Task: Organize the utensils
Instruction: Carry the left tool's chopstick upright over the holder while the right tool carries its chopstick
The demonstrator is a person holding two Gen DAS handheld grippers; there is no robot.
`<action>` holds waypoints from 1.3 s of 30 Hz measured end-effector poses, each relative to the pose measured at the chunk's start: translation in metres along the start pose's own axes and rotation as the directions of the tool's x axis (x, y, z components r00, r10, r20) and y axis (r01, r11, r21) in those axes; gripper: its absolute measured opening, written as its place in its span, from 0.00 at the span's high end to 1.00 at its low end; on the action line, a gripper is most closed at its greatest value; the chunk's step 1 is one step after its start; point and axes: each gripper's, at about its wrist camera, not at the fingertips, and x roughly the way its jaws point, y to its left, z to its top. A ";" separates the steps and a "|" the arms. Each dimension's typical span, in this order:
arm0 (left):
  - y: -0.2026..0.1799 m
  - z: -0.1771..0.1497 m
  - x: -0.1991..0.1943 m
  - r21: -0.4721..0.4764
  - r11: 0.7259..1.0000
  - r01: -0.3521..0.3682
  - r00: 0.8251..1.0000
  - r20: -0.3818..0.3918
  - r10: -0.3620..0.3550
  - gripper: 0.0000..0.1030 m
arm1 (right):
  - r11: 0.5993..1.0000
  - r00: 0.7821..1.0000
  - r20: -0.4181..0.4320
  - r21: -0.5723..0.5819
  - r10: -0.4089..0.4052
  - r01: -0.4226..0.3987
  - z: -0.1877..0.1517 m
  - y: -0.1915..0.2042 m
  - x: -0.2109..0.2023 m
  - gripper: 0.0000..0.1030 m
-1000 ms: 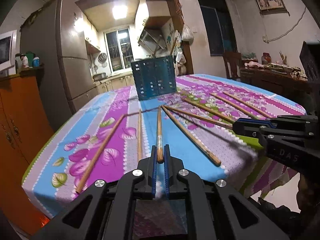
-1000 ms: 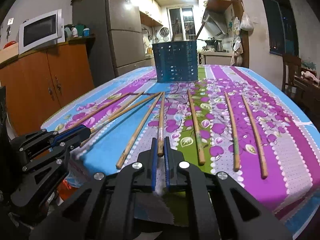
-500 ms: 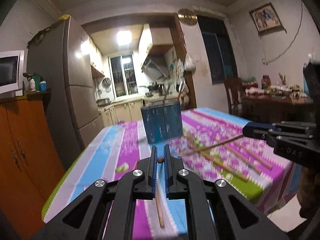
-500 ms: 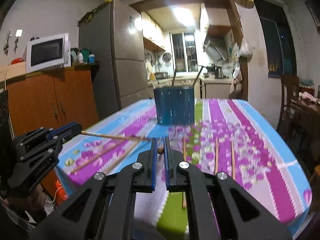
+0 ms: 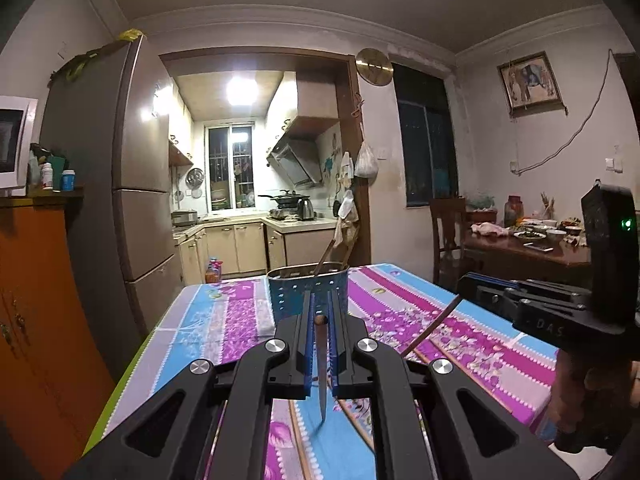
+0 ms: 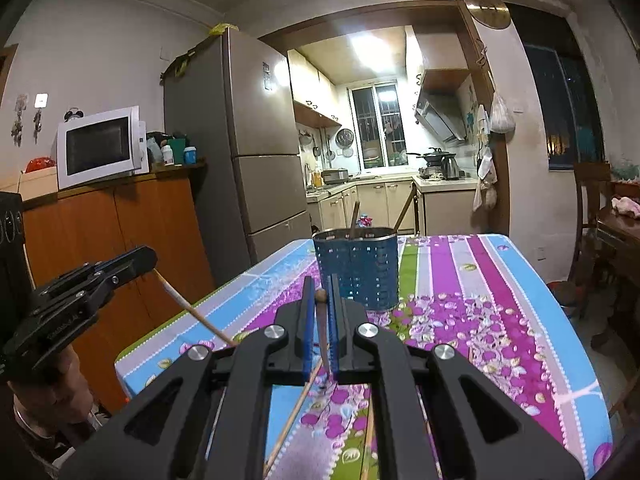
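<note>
**Both grippers holding a chopstick each above the table**

The left gripper [image 5: 319, 320] is clamping a wooden chopstick [image 5: 321, 368] between its blue-lined fingers [image 5: 309, 336]; the butt end is showing at the fingertips and the shaft is hanging down toward the near edge of the table [image 5: 208, 332], its tip blurred. The right gripper [image 6: 319, 298] is pinching a second chopstick [image 6: 322, 332] in the same manner, the rounded end sitting between the fingers and the thin end pointing down at the floral tablecloth [image 6: 480, 304].

In the right wrist view the left gripper is appearing at the left side, beyond the table's left edge, with its chopstick slanting down toward the cloth. In the left wrist view the right gripper is sitting at the right, over the table's right edge, its chopstick angling down likewise.

The blue perforated utensil holder [image 6: 356, 268] is standing upright near the far edge of the table, straight ahead of both grippers, with two chopsticks [image 6: 353, 218] leaning inside it. More loose chopsticks [image 6: 292, 416] are lying flat on the cloth near the near edge, partly hidden beneath the gripper bodies.
</note>
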 end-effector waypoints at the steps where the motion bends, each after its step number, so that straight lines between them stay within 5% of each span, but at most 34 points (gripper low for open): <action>1: 0.001 0.003 0.002 -0.002 1.000 0.005 1.000 -0.002 -0.005 0.93 | 1.000 1.000 0.002 0.001 0.002 -0.002 0.003 0.000 0.001 0.95; 39: 0.017 0.026 0.042 -0.022 0.997 0.073 0.996 -0.055 -0.074 0.93 | 1.000 1.000 0.016 -0.007 0.020 -0.020 0.044 -0.001 0.015 0.95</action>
